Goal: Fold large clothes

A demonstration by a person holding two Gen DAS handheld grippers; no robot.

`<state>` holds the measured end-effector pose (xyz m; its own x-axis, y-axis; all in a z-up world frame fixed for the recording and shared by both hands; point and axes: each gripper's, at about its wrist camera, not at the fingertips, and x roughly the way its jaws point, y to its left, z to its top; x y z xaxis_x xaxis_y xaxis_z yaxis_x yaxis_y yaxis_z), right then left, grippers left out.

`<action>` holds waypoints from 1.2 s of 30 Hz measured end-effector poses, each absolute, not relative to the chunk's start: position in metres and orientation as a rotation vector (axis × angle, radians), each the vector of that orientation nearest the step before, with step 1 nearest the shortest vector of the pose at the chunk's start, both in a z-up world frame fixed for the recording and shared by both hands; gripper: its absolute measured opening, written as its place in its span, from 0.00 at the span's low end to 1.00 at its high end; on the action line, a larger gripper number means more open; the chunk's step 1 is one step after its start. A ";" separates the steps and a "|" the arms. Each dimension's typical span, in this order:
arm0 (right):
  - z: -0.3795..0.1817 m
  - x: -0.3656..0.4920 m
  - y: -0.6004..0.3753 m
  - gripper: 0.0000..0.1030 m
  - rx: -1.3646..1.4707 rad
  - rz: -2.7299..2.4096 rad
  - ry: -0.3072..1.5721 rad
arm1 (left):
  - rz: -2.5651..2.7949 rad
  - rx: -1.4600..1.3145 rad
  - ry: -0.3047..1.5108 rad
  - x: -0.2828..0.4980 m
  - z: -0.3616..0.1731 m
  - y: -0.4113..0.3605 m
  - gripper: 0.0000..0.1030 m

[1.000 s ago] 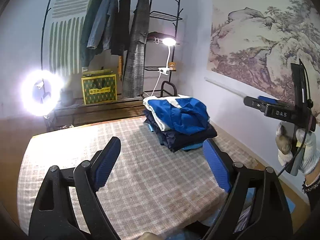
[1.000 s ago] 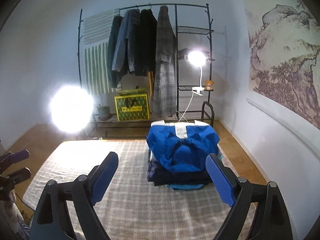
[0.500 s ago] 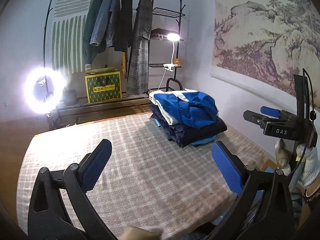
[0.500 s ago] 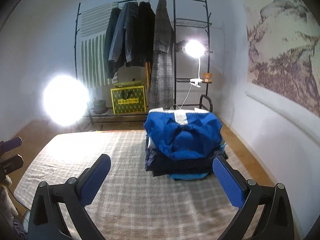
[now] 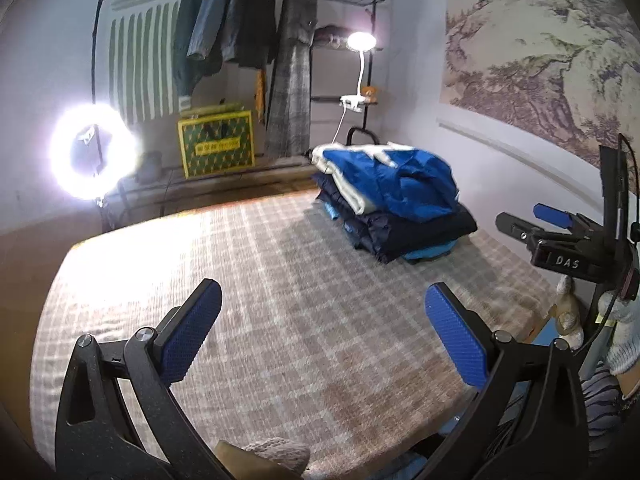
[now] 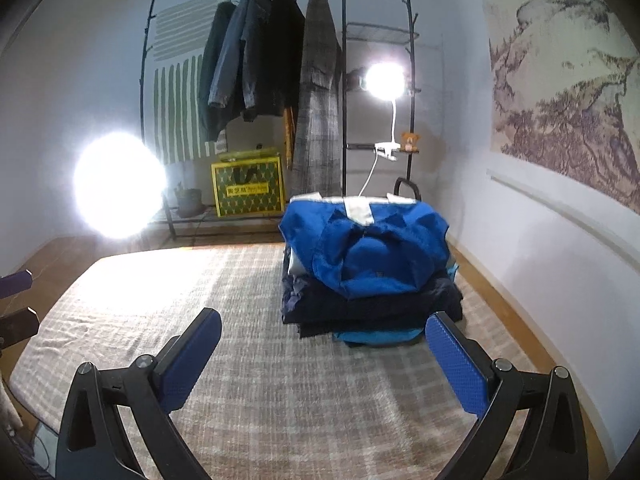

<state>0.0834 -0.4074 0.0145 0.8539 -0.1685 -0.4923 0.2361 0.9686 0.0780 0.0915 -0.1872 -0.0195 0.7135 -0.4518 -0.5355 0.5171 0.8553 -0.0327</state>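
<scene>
**Q:** Bed surface and what lies on it?

**A:** Beige checked bedspread (image 6: 280,360), bare across its left and near parts. Stack of folded clothes (image 6: 368,276), bright blue jacket on top, dark navy and light blue pieces beneath, sits at the far right near the edge beside the white wall (image 6: 540,248).

**Q:** Background?

**A:** Black metal garment rack (image 6: 344,80) with hanging coats; yellow patterned box (image 6: 248,192) on its low shelf; round ring light (image 5: 94,150) at left.

**Q:** Grippers?

**A:** Left gripper (image 5: 320,332) hovers over the near bedspread, blue-padded fingers spread wide, holding nothing. Right gripper (image 6: 324,360) points at the stack, fingers likewise wide apart and empty; in the left wrist view its black body sits at the right edge, held by a gloved hand (image 5: 624,340).
</scene>
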 end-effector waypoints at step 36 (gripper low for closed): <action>-0.002 0.088 -0.408 1.00 0.181 -0.238 0.559 | -0.523 0.138 0.582 0.089 -0.029 -0.191 1.00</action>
